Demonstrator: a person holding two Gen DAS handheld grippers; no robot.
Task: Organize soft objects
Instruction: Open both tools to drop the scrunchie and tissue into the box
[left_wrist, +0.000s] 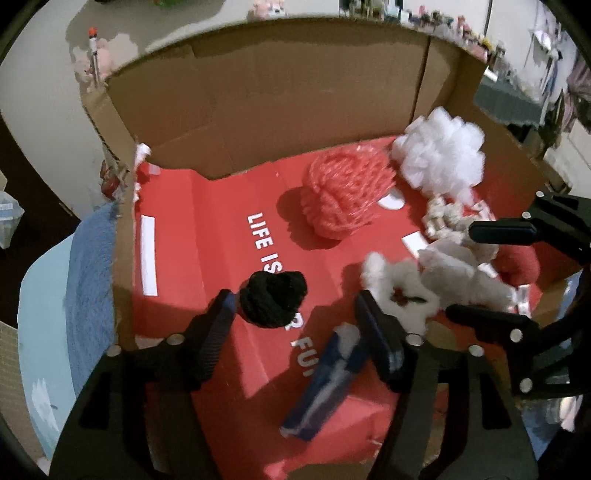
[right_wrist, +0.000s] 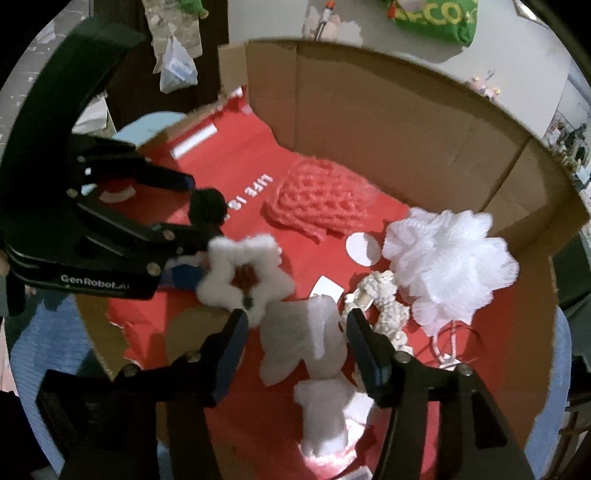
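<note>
Cardboard walls enclose a red printed box floor (left_wrist: 177, 258) on which the soft things are gathered. A snag is judged possible: the black knitted ball (left_wrist: 272, 298) lies just beside one finger of the left gripper (left_wrist: 295, 325), apparently untouched. Its jaws stand apart, empty. The right gripper (right_wrist: 293, 349) is spread around a white plush toy (right_wrist: 303, 339), not clamped.
</note>
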